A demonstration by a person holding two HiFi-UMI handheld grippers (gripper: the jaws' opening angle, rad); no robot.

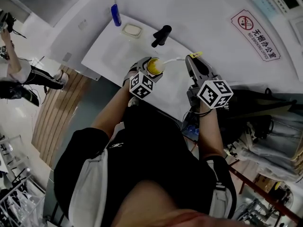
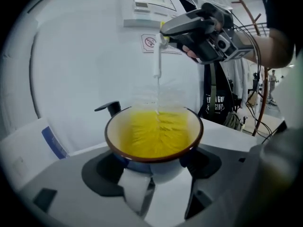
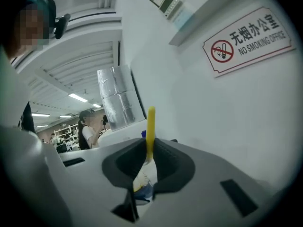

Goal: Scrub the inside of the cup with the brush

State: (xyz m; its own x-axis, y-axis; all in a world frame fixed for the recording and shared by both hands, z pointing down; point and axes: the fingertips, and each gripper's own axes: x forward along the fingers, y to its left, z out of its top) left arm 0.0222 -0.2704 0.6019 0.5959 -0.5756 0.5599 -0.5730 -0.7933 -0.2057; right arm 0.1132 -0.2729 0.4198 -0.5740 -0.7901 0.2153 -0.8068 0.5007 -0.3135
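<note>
Holds round blue cup w/ cream inside and brown rim (image 2: 113,141) clamped between jaws of L gripper (image 2: 154,174), above near edge of white table (image 1: 109,56). Pinches white-handled brush w/ yellow bristles (image 2: 156,131) in R gripper (image 3: 149,164), jaws narrow on handle (w/ yellow end poking up past them). Has bristle head down inside cup, filling most of interior.

cup (image 2: 115,135), brown rim, blue outside; brush (image 2: 154,134), white handle, yellow bristles inside cup.
</note>
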